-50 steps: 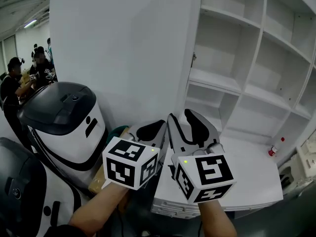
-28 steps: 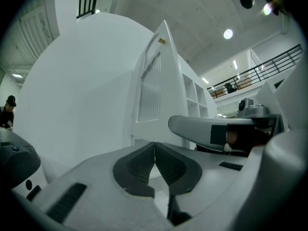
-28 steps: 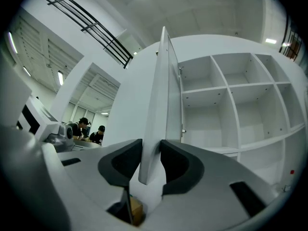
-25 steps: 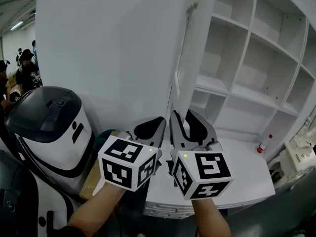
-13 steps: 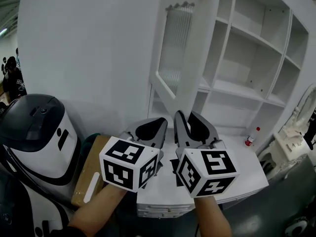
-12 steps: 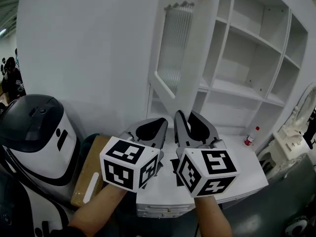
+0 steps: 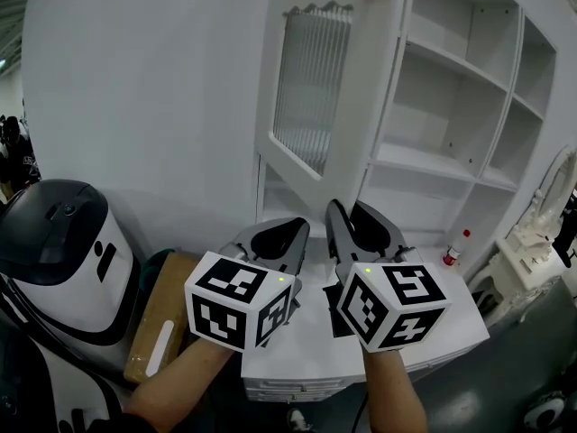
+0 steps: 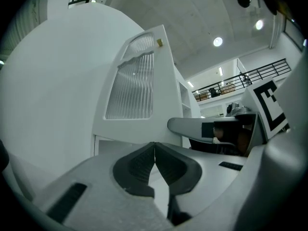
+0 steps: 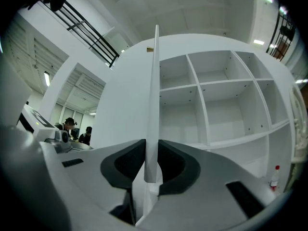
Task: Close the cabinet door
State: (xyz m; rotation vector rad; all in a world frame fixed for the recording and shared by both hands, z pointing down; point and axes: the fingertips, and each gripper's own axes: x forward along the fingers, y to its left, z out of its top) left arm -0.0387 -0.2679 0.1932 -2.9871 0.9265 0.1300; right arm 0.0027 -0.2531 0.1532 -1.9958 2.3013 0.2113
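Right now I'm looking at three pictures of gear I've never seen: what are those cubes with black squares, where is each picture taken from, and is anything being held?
A person holds a two-jaw gripper in each hand; the patterned cubes are part of them. One picture comes from a camera on the person's head, looking down; the other two come from cameras on the grippers, looking along their jaws. The right gripper has just been closing its jaws and pinches the edge of the white cabinet door, which stands open beside the shelves. The left gripper is shut on nothing. A small red-capped bottle stands on the low white ledge.
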